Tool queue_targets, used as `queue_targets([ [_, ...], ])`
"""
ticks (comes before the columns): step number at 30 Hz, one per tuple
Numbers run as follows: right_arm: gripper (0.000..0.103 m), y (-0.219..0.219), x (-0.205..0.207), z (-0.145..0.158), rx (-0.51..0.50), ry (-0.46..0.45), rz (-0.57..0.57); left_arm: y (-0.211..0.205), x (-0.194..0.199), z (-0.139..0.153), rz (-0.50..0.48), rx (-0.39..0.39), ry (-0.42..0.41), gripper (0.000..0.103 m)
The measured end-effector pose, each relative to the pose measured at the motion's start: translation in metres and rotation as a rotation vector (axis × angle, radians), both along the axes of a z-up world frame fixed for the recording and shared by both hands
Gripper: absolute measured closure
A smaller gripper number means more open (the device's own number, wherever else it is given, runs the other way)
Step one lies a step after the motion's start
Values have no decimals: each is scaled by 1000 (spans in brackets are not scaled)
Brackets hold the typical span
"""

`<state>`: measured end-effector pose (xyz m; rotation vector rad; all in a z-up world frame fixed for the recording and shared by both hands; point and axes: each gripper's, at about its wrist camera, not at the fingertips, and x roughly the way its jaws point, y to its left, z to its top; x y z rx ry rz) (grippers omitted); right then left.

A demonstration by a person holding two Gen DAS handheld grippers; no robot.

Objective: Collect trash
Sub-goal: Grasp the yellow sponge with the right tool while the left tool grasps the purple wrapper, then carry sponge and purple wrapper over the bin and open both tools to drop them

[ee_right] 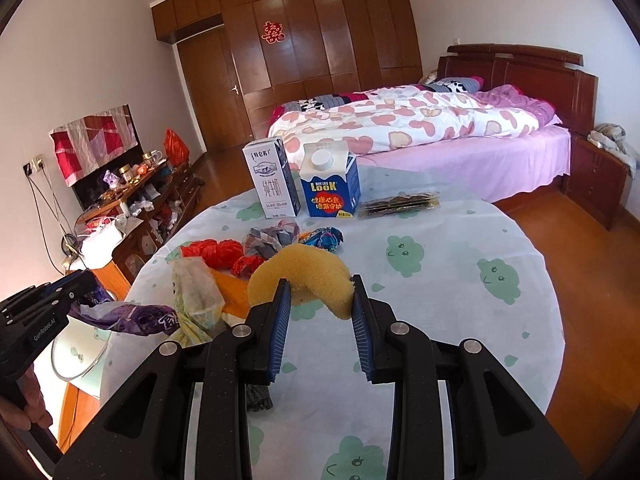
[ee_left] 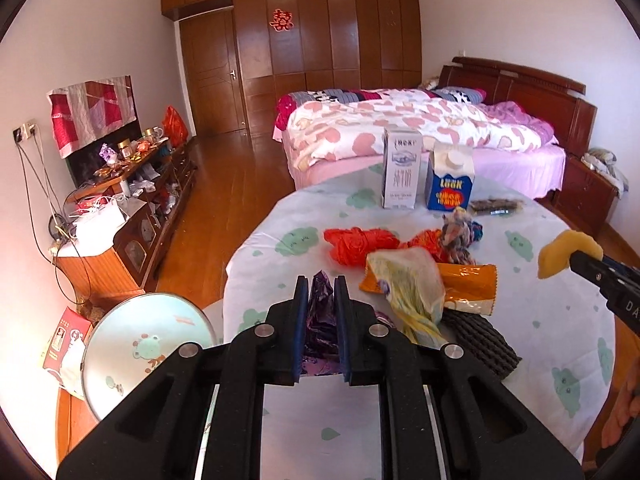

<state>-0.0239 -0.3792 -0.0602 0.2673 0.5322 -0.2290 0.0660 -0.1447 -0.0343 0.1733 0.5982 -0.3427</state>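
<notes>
**Both grippers loaded; bin sits off the table's left edge**

Left gripper (ee_left: 321, 286): jaws pressed nearly together, pinching a crumpled purple wrapper (ee_left: 320, 304). The right wrist view shows the wrapper (ee_right: 120, 314) trailing rightward from the jaws toward the pile, long axis roughly along the table's left edge, free end near the pale yellow bag (ee_right: 196, 292).

Right gripper (ee_right: 318, 292): jaws part-spread, clamped on the two ends of a yellow sponge (ee_right: 300, 276) bent into an arch, held above the table (ee_right: 440, 320) around its middle.

Remaining on the cloth: pale bag, orange packet (ee_left: 468, 284), red plastic (ee_left: 360, 246), rope toy (ee_left: 460, 236), two cartons (ee_left: 402, 172) at the far edge.

Round bin with mint lid (ee_left: 148, 340) stands just beyond the left edge, below the left gripper. Judgement: left hand is much nearer; the sponge must cross the whole pile leftward. Lid appears shut, so a drop may need it opened first.
</notes>
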Motion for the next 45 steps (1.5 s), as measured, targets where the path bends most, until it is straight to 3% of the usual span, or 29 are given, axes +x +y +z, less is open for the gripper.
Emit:
queue_targets([
  [10,73,20,-3,15,-15,-37,35,35,-12,16,58,-81,-16,91],
  [16,72,56,7,20,-33,-38,123,67,-18,27,117,-129,-40,91],
  [24,73,112,29,15,-39,-10,245,122,-15,29,251,-133,-69,91],
  [36,72,209,78,1,-54,51,418,204,7,4,464,-154,-48,91],
  [45,72,273,116,-23,-93,129,517,230,27,-25,524,-146,28,91],
])
